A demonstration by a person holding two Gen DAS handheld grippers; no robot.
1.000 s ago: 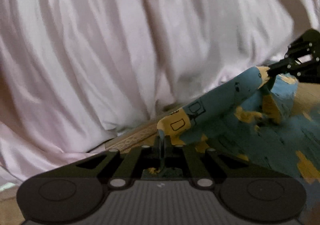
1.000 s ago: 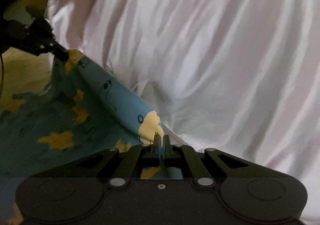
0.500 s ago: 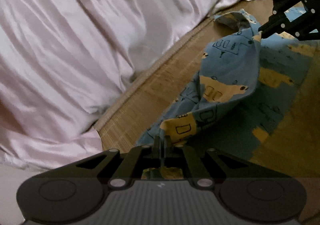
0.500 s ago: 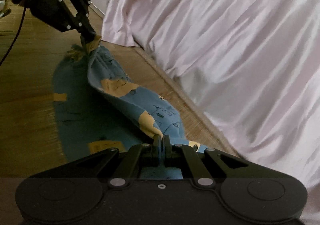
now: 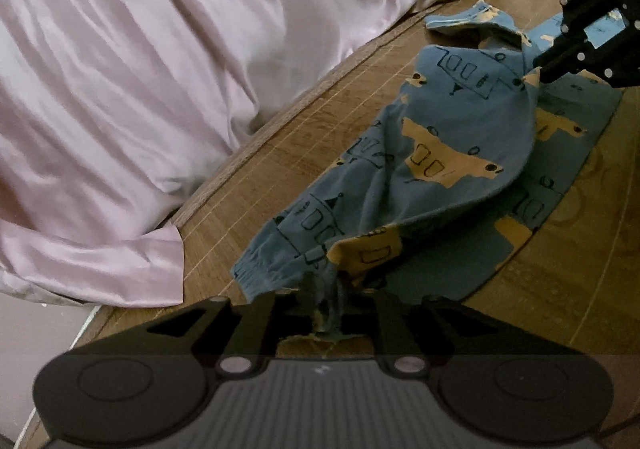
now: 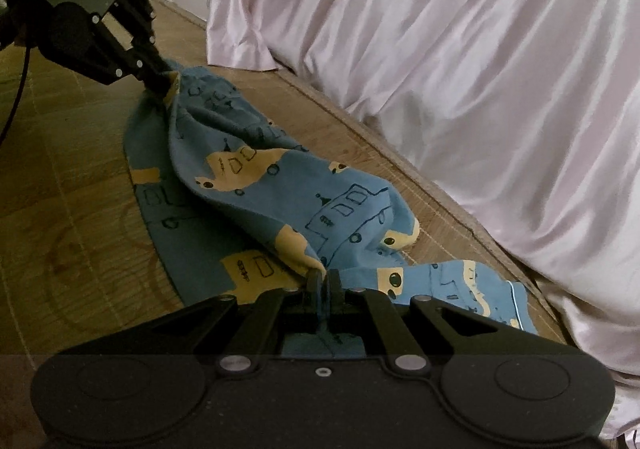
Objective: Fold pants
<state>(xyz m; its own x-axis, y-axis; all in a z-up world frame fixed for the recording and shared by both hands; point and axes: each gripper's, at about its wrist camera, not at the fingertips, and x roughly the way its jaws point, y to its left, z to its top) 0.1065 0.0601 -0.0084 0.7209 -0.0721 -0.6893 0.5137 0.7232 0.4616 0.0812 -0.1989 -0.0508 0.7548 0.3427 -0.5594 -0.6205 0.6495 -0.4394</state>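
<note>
Both pinch the limp, light blue pants (image 5: 448, 153) — left gripper (image 5: 324, 289) near the cuff, right gripper (image 6: 323, 285) clamped farther along — soft cloth, best held at edges.

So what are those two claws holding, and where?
Both hold the pants: the left gripper near a cuffed leg end, the right gripper on an edge further along.

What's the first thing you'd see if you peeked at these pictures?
The blue pants with yellow car prints, lying rumpled on the wooden floor. The left gripper and right gripper each pinch an end of them. Beside them hangs a big shiny pale pink sheet, draped to the floor.
</note>
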